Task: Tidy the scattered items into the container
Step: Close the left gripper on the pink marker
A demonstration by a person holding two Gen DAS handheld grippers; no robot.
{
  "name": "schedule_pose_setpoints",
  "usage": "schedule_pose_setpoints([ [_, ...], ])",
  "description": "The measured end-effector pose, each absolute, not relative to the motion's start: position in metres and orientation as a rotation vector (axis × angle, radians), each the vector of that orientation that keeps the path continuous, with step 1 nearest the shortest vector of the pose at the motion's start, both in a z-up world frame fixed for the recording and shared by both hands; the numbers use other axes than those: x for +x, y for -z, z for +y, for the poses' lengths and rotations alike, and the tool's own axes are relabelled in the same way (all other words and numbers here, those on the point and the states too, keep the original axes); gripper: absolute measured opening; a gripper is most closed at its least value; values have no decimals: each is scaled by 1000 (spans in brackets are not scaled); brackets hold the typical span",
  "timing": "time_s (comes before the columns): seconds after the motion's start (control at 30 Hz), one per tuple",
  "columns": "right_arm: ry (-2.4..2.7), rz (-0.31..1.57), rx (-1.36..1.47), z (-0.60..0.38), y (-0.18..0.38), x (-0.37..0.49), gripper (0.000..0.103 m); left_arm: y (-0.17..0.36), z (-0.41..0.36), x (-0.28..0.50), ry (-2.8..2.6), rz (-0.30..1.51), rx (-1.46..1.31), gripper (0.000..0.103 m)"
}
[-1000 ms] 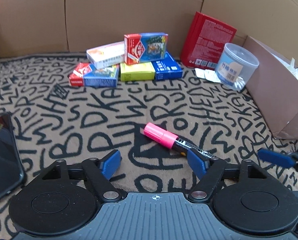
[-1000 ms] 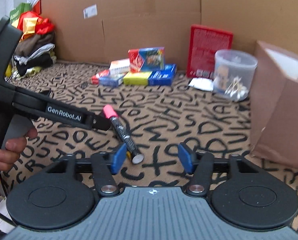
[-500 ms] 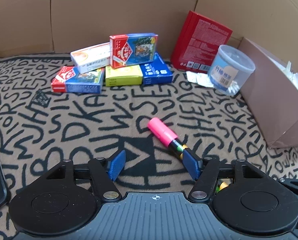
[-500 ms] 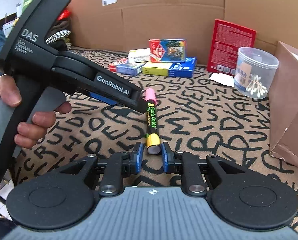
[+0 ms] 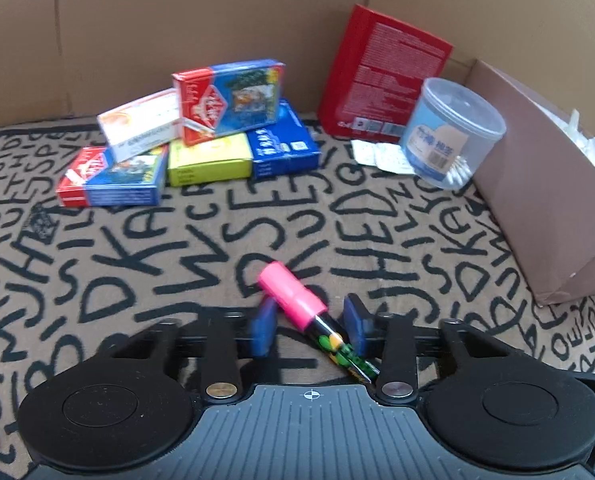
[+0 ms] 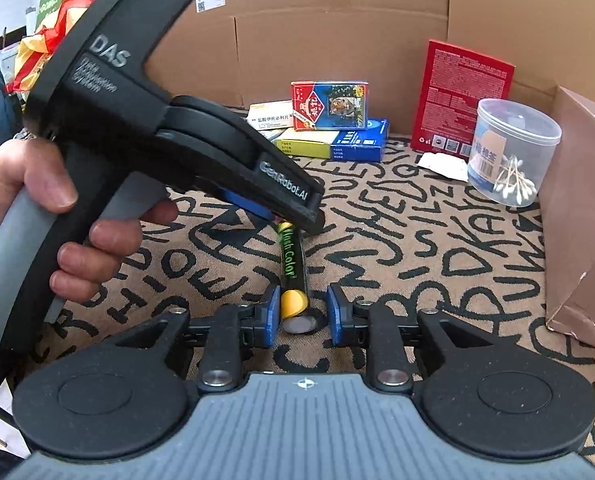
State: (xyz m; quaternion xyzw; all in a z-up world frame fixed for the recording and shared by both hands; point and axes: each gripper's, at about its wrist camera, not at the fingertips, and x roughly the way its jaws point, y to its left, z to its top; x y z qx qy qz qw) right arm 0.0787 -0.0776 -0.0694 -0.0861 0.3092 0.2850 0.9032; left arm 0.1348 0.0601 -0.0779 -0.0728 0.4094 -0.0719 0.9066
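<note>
One marker lies on the rug between two grippers: left gripper jaws narrowly apart around its pink cap; right gripper jaws slightly apart, flanking its base.

Your marker has a pink cap and a black barrel with green lettering and a yellow band; it lies flat on the lettered rug. Your brown box stands open, well right of it, by the rug's edge.
</note>
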Motion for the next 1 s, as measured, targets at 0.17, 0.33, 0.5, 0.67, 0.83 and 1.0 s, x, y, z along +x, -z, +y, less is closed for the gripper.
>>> schedule_pose_setpoints([
  [0.17, -590, 630, -191, -75, 70, 78, 33, 79, 56, 134, 182, 846, -152, 50],
  [0.33, -573, 623, -213, -67, 71, 80, 34, 80, 46, 137, 179, 842, -111, 44],
  [0.5, -573, 636, -193, -72, 68, 76, 20, 78, 43, 134, 169, 846, -113, 32],
  [0.67, -570, 635, -169, -80, 63, 68, 19, 73, 39, 128, 176, 848, -128, 31],
  [0.83, -547, 578, -146, -93, 48, 57, 19, 52, 30, 123, 205, 806, -136, 31],
  [1.0, -502, 500, -125, -111, 29, 49, 19, 21, 6, 121, 232, 733, -100, 31],
])
